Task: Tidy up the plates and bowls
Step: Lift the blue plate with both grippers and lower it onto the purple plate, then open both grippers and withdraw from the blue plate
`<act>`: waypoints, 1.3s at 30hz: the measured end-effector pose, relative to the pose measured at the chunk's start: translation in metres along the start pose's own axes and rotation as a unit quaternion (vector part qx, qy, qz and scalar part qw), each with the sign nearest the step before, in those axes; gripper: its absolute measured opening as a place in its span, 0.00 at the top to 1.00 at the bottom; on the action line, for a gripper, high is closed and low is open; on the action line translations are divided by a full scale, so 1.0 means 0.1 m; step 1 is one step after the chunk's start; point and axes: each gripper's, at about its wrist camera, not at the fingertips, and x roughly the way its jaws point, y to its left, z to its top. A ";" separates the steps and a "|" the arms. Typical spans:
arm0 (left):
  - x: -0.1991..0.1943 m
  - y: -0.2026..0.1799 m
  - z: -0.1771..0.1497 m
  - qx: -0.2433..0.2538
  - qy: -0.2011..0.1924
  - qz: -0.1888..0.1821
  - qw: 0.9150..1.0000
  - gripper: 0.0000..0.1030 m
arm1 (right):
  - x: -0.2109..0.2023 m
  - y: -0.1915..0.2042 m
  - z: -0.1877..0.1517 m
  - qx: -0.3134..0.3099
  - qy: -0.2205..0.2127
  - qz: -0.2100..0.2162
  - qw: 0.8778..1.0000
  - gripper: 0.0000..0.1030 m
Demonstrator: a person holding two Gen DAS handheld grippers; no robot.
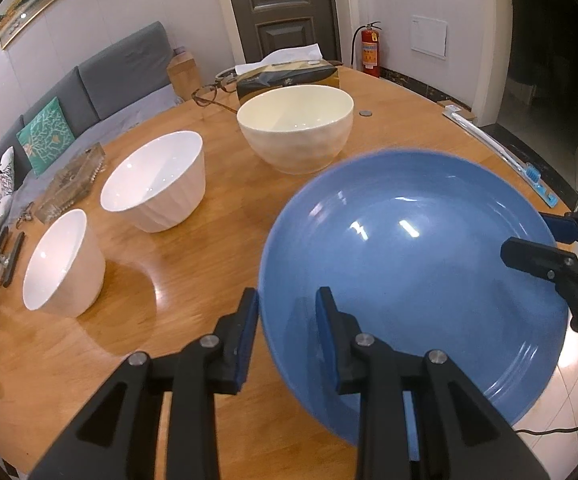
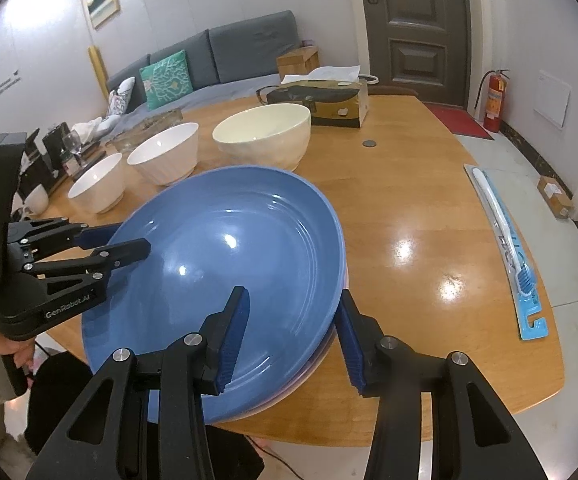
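A large blue plate (image 1: 413,280) (image 2: 225,272) is tilted above the wooden table (image 1: 169,280) (image 2: 401,200), over a pink plate (image 2: 309,372) of which only the rim shows. My left gripper (image 1: 287,336) (image 2: 119,246) is open, its jaws astride the plate's near rim. My right gripper (image 2: 293,336) (image 1: 529,240) is open, its jaws astride the opposite rim. A cream bowl (image 1: 295,126) (image 2: 263,136) and two white bowls, one ribbed (image 1: 157,180) (image 2: 165,152) and one small (image 1: 63,262) (image 2: 97,186), stand in a row behind.
A tissue box (image 1: 289,76) (image 2: 321,102) and glasses (image 1: 209,94) sit at the table's far side. A packaged toothbrush (image 2: 509,248) (image 1: 501,152) lies at the right edge. A glass tray (image 1: 71,180) and clutter are at the left. A coin (image 2: 369,143) lies by the cream bowl.
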 end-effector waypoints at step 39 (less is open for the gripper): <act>-0.30 0.53 -0.04 -0.061 -0.048 -0.011 0.997 0.61 | -0.16 0.11 0.01 -0.024 0.004 -0.053 0.998 0.55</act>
